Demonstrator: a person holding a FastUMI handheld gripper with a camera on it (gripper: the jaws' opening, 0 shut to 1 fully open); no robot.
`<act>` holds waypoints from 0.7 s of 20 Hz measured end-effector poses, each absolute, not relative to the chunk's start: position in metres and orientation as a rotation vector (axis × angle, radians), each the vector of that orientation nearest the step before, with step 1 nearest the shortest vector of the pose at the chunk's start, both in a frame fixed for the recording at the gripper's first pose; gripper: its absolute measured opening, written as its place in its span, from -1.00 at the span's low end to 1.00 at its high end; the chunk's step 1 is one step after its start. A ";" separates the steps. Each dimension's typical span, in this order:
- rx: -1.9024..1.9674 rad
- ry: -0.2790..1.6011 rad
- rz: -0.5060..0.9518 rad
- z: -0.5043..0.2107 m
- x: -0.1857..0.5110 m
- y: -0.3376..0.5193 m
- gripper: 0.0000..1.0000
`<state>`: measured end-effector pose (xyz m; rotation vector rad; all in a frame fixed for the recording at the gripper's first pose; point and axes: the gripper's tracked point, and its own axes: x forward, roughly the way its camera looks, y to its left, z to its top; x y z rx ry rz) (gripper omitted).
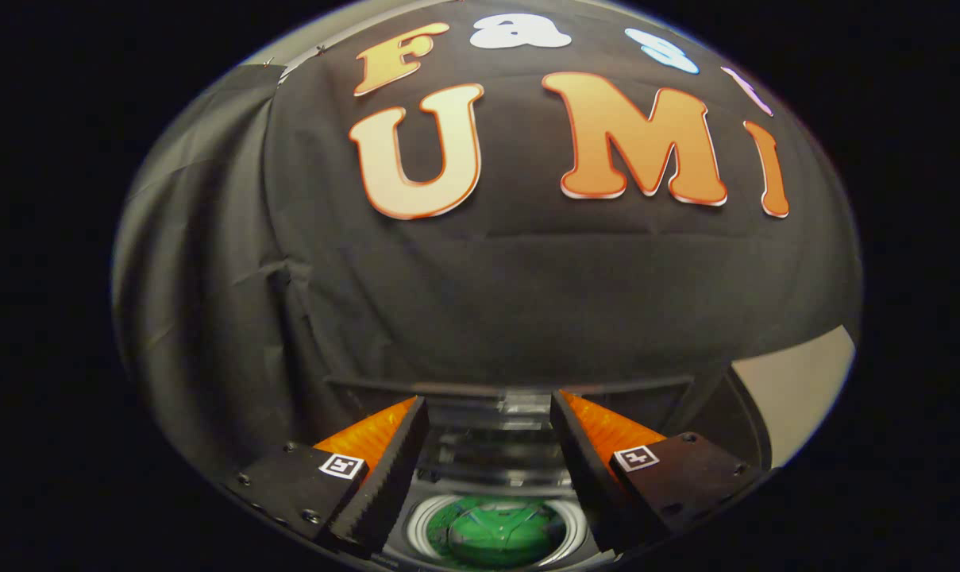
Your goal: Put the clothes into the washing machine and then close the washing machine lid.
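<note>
Fingers (487, 413) apart, holding nothing; washing machine (495, 531) drum opening below, between them.

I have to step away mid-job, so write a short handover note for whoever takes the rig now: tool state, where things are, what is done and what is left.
Tool: fingers spread apart, holding nothing, hanging over the washing machine.
Washing machine: its round drum opening sits below, between the fingers. Something green lies inside the drum; it looks like the clothes, though I cannot be sure.
Lid: a clear panel stands up just beyond the fingertips, so it appears open.
Done: clothes seem to be in.
Left: close the lid, probably by catching its upper edge and swinging it down.
</note>
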<state>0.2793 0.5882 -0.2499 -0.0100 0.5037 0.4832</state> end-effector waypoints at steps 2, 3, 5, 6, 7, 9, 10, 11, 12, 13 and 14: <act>-0.022 0.517 0.449 -0.267 0.311 0.587 0.97; -0.017 0.539 0.442 -0.276 0.323 0.588 0.97; 0.001 0.563 0.422 -0.287 0.340 0.586 0.97; 0.003 0.571 0.418 -0.292 0.348 0.583 0.97; -0.001 0.577 0.412 -0.297 0.355 0.582 0.97; -0.012 0.579 0.398 -0.303 0.365 0.584 0.97; -0.011 0.575 0.396 -0.305 0.367 0.583 0.97; -0.019 0.544 0.393 -0.303 0.370 0.584 0.97; -0.042 0.530 0.392 -0.305 0.372 0.582 0.96; -0.045 0.504 0.396 -0.304 0.375 0.582 0.93; -0.039 0.500 0.398 -0.306 0.375 0.582 0.94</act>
